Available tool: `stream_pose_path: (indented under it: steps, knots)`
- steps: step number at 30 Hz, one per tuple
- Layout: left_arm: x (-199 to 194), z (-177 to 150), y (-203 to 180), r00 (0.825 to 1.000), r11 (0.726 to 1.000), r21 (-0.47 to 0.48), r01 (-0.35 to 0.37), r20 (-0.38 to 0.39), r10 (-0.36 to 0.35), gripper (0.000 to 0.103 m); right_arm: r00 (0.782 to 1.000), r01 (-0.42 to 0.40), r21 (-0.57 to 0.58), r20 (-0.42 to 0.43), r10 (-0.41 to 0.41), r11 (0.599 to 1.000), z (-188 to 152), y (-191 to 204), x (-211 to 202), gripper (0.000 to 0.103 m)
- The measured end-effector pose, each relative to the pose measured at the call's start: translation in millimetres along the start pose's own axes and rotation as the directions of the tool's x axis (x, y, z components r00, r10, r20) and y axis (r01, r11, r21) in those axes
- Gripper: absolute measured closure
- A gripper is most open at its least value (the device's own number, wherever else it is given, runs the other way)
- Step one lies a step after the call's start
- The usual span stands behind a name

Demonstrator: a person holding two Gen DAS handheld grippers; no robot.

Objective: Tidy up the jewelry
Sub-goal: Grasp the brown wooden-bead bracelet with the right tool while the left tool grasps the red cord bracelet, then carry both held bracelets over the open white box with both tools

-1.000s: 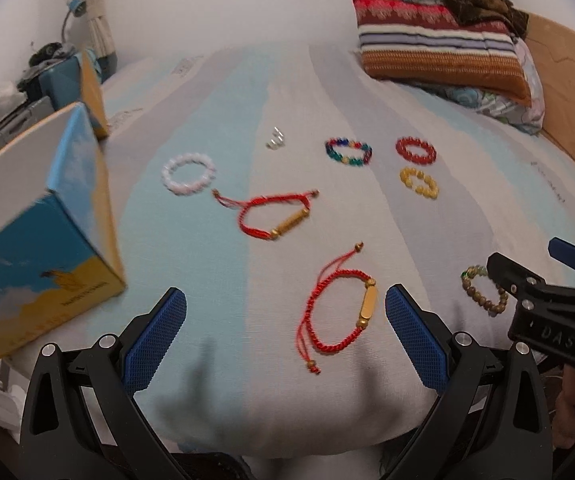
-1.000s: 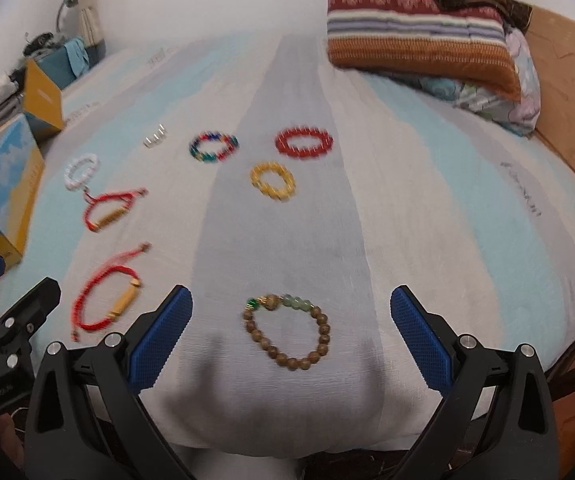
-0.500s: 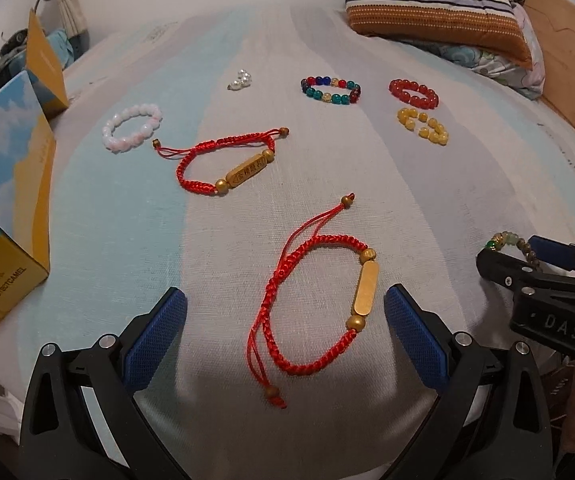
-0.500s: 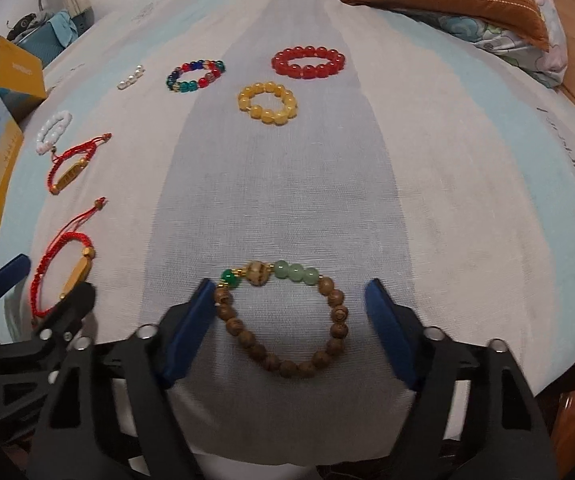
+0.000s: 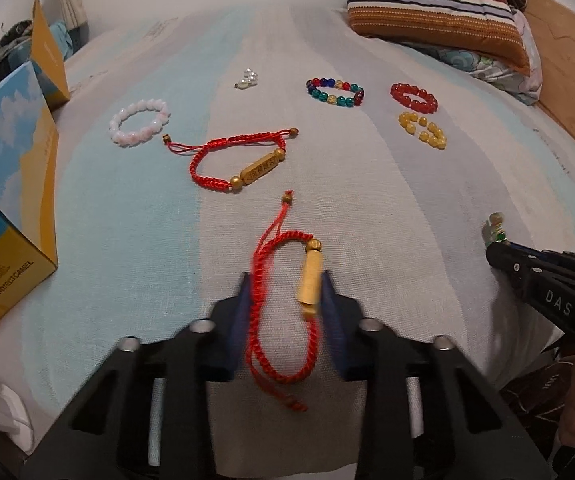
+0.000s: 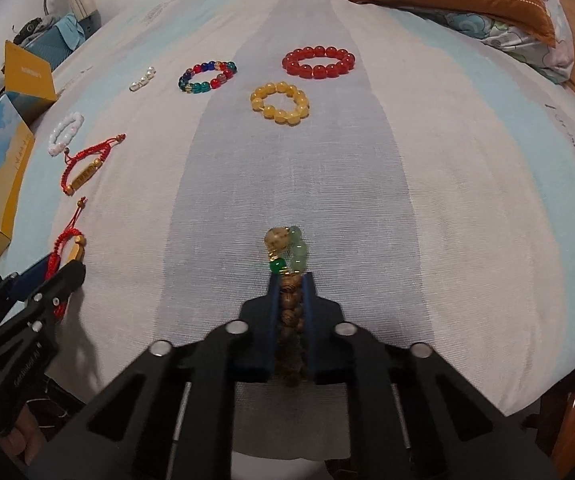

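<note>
Already we have both grippers pinching on the bed [image 6: 467, 200]: our left gripper [image 5: 285, 300], its jaws just closed, squeezes the red cord bracelet [image 5: 283, 308], while our right gripper [image 6: 291, 304] clamps the wooden bead bracelet [image 6: 289, 280]. Both tilt steeply down. Lifting could let the thin cord slip, or snag the sheet. Farther off, the yellow bracelet [image 6: 280, 103] waits untouched.

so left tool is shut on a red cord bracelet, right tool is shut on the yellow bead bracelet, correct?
Not quite. The left tool is shut on the red cord bracelet, its jaws having just closed. But the right tool has just closed on the brown wooden bead bracelet with green beads, not the yellow bead bracelet, which lies untouched farther up the bed. The right wrist view shows this.
</note>
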State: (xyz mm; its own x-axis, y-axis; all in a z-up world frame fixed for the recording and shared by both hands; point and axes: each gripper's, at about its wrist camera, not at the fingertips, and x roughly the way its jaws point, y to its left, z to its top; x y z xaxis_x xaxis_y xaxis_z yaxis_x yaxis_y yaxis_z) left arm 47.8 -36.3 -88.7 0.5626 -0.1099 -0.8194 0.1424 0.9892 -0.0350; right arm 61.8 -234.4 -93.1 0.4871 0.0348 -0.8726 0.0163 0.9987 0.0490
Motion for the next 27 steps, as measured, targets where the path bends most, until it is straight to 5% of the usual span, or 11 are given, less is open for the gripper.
stream_pose_path:
  steps: [3, 27]
  knots:
    - [-4.7, 1.3, 5.1, 1.000, 1.000, -0.014, 0.010, -0.004, -0.010, 0.092, 1.000, 0.000, 0.009, 0.016, 0.000, 1.000, 0.3, -1.0, -3.4, 0.096]
    - [-28.8, 31.7, 16.5, 0.999, 0.999, -0.021, 0.028, 0.027, -0.027, 0.092, 0.994, 0.045, 0.031, 0.100, -0.048, 0.999, 22.3, -0.2, -28.2, 0.096]
